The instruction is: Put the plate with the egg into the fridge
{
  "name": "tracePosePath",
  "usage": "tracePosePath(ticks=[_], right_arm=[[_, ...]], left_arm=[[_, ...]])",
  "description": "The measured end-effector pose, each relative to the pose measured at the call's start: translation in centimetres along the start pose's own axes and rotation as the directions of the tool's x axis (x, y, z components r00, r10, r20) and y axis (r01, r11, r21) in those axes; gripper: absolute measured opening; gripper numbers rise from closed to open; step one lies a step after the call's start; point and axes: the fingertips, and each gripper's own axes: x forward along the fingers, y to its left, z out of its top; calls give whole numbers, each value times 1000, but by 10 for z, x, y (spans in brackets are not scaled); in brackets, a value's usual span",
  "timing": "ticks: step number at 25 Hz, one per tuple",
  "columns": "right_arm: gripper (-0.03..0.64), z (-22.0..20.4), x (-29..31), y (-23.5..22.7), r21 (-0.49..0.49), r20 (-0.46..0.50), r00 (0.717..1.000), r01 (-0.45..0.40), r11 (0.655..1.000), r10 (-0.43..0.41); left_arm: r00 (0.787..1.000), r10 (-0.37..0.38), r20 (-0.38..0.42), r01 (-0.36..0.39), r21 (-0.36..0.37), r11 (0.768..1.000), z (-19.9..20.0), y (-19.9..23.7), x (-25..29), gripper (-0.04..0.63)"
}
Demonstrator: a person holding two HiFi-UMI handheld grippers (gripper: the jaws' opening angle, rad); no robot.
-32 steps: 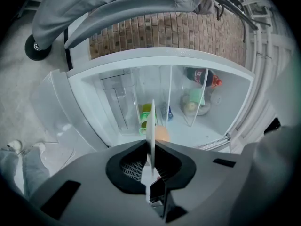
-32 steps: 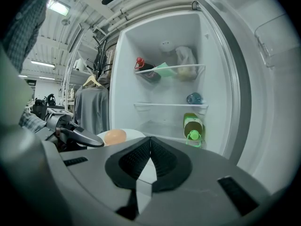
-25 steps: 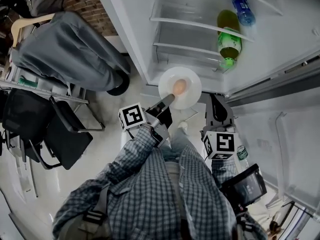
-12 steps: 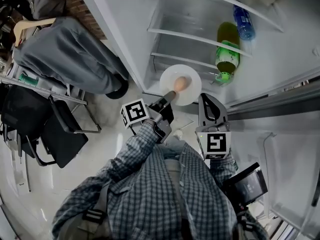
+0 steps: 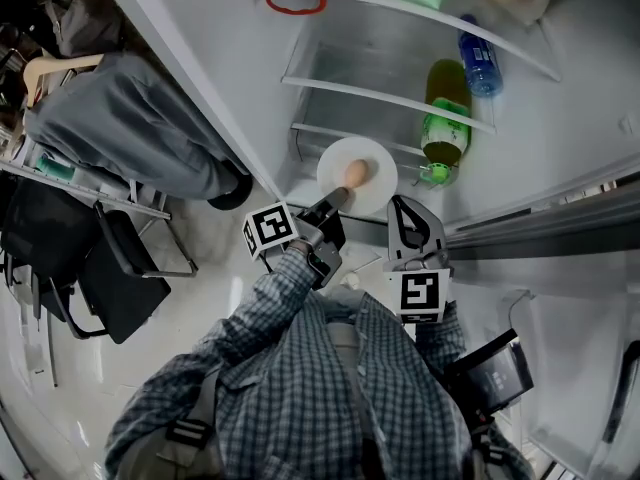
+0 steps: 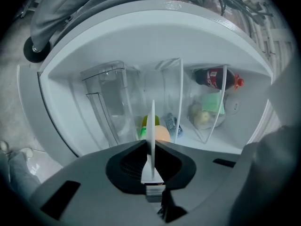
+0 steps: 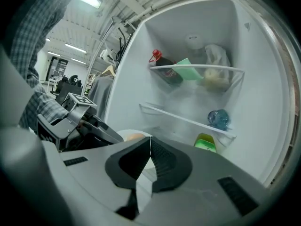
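Head view, looking steeply down at a person in a checked shirt before the open fridge [image 5: 250, 78]. The left tongs [image 5: 335, 200] are closed on the near rim of the white plate [image 5: 375, 188]. In the left gripper view the plate [image 6: 153, 119] appears edge-on, pinched between the two jaws of the left tongs [image 6: 151, 149], with the egg [image 6: 162, 134] just beyond its rim. The egg [image 5: 354, 173] lies near the plate's middle. The plate is held level at the fridge's opening, in front of the lower glass shelf [image 5: 350, 133]; whether it has crossed the shelf's edge is uncertain from this angle. The right tongs [image 5: 405, 206] hang just beside the plate's right edge. In the right gripper view the jaws of the right tongs [image 7: 149, 142] meet at the tips with nothing between them, and the plate [image 7: 121, 136] shows beyond them. A green bottle [image 5: 441, 128] and a blue bottle [image 5: 479, 68] lie on the shelves to the right.
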Motion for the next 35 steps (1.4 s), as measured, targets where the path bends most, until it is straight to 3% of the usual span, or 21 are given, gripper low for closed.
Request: tracePosePath(ticks=[10,27,35], right_arm=[[7,-13,12,0,-81,-33,998,-64,995,62],[8,-34,41,-21,-101,-128,992,-13,995,0],[8,-45,54,-23,-155,-169,985,-5,988,-22]], left_arm=[[999,-1,44,1,-11,1000,11,2,28,29],[999,29,44,-28,-31,999,49,15,74,29],[999,43,28,-42,-56,998,59,26,88,29]])
